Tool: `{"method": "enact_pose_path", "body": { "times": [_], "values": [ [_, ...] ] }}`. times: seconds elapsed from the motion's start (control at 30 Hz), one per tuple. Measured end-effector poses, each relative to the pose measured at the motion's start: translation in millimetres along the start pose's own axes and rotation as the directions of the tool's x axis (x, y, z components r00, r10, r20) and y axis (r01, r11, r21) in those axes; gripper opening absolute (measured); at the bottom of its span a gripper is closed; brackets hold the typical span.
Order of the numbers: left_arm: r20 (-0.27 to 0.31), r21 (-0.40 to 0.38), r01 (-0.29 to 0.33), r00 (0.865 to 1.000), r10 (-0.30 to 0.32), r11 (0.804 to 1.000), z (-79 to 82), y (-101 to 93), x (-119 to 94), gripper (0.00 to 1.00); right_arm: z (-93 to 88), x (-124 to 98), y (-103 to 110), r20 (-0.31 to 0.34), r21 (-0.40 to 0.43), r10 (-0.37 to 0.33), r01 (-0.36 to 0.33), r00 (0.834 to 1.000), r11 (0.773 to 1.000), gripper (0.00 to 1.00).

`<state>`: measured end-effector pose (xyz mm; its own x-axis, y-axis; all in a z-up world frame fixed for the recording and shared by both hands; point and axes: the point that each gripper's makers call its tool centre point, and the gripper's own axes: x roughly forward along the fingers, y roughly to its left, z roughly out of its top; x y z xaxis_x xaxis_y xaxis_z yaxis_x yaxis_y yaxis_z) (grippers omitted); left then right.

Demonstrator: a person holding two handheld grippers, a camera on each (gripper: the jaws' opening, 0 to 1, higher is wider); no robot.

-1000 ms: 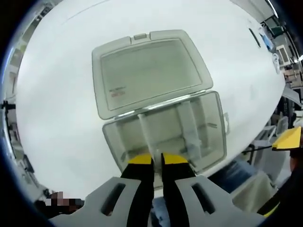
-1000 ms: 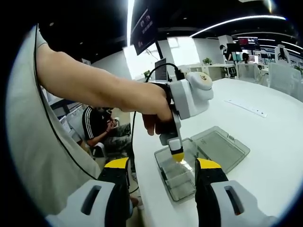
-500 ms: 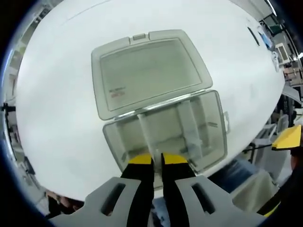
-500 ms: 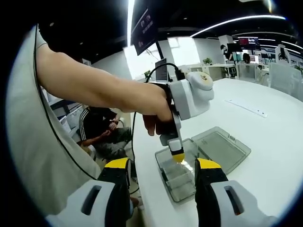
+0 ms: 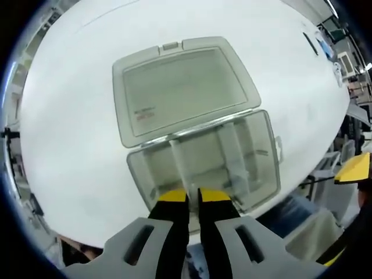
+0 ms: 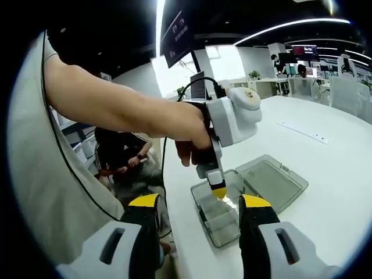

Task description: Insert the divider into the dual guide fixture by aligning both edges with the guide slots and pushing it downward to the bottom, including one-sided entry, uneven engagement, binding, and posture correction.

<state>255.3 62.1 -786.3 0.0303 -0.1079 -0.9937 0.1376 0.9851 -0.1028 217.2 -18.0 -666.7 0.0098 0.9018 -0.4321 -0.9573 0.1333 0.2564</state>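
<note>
Left tongs clenched on divider, held upright over guide slots for pushing down | fixture open on tabletop | right tongs released, held clear.

Left gripper view looked steeply down from close above the clear box, so its own jaws, nearly together, came up right at the box's near edge, with the open lid beyond the tips and white table all round. Right gripper view sat further back and lower, looking roughly level across the table, its jaws wide apart. Between and beyond them it caught the left gripper from the side, above the same box and lid, which is the bit both views shared
</note>
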Motion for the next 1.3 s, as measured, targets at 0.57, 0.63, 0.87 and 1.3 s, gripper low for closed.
{"method": "enact_pose_path", "body": {
  "times": [0.57,0.63,0.87,1.3],
  "values": [
    [-0.002,0.031,-0.037,0.999,0.037,0.999,0.8,-0.5,11,0.02,-1.9,-1,-1,0.001,0.006,-0.006,0.006,1.000,1.000,0.51],
    [-0.004,0.026,-0.038,0.999,0.038,0.999,0.9,0.3,13,0.02,-2.2,0,-2,-0.001,0.004,-0.005,0.005,1.000,1.000,0.51],
    [-0.006,0.029,-0.044,0.999,0.044,0.999,-1.5,-0.4,16,0.02,-2.5,-2,-2,-0.005,0.004,-0.010,0.010,1.000,1.000,0.51],
    [-0.004,0.027,-0.046,0.999,0.046,0.999,-3.5,0.9,21,0.02,-5.0,-4,-4,-0.008,0.010,-0.016,0.016,1.000,1.000,0.51]
  ]
}}
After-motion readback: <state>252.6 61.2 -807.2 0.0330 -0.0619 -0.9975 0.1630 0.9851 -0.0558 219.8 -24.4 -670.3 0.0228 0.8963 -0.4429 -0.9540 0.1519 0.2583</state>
